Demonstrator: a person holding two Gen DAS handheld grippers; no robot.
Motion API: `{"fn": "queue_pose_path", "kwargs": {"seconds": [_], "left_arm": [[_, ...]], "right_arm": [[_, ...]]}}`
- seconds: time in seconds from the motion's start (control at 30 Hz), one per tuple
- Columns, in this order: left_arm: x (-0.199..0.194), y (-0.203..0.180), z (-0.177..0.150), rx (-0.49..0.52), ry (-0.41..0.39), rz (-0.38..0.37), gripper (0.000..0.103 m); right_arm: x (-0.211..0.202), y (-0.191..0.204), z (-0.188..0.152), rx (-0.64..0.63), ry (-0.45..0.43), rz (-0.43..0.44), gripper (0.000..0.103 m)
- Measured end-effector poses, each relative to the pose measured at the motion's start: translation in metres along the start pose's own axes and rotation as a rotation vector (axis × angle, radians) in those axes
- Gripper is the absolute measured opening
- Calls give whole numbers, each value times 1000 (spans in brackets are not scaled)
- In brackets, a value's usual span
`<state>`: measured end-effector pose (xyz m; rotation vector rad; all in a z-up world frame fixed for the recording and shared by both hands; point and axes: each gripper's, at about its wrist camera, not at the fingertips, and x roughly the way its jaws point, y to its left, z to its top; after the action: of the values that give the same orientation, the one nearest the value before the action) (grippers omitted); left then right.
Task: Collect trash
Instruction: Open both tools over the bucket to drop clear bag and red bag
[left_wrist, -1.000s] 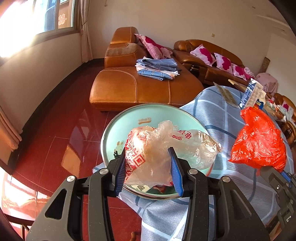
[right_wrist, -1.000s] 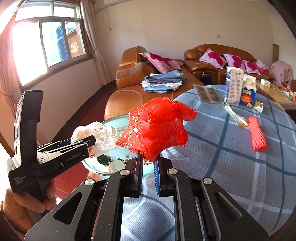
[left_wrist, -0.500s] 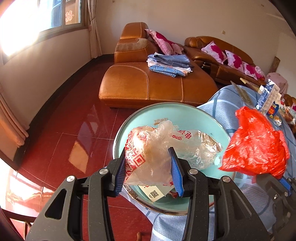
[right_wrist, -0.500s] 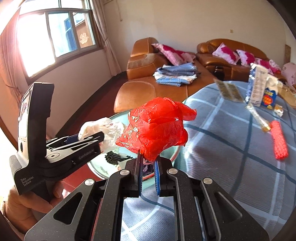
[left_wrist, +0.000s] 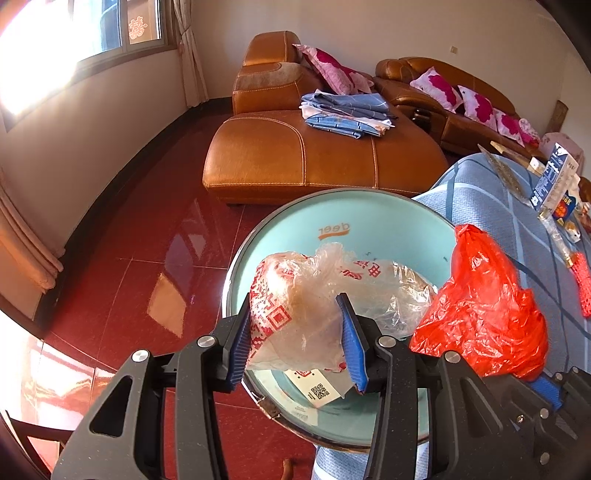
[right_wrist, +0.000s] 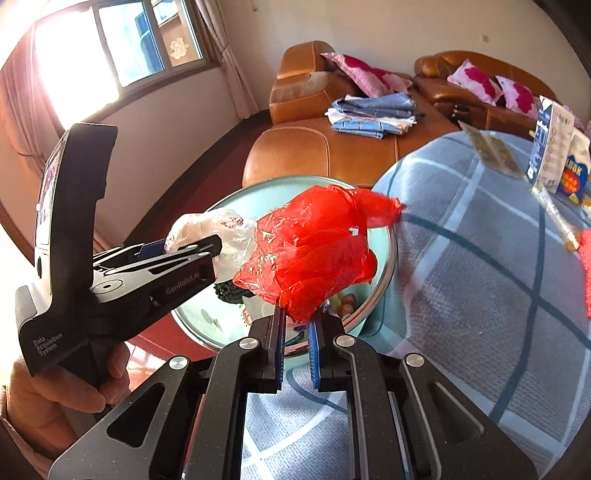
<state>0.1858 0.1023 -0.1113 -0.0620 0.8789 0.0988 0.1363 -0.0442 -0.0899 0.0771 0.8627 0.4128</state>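
Now carrying two crumpled bags over the trash basin

Pinching a clear printed bag (left_wrist: 306, 306) between the half-spread fingers (left_wrist: 349, 343) of the left gripper (left_wrist: 295, 345), right above the pale blue basin (left_wrist: 369, 221) at the table's edge; clamping a red bag (right_wrist: 310, 254) by its lower tip in the right gripper (right_wrist: 297, 336), fingers pressed nearly together, hanging over the basin's near rim beside the checked tablecloth (right_wrist: 480, 295). Sitting already inside the basin: paper scraps and other bits of rubbish. Judging the step as the drop-off, with both loads over the target. Calling next for lowering slightly and spreading both pairs of fingers, keeping the light plastic from clinging or drifting outside the rim
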Motion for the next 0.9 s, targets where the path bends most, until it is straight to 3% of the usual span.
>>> {"fn": "queue_pose_path", "kwargs": {"seconds": [0.53, 0.7, 0.9], "left_arm": [[2, -7, 3, 12, -9, 5, 49], [-1, -12, 6, 24, -20, 6, 50], [-2, -22, 8, 53, -29, 15, 65]], "right_arm": [[-12, -6, -1, 15, -12, 24, 31], [-20, -9, -3, 13, -24, 15, 32], [-26, -17, -5, 36, -30, 7, 32]]}}
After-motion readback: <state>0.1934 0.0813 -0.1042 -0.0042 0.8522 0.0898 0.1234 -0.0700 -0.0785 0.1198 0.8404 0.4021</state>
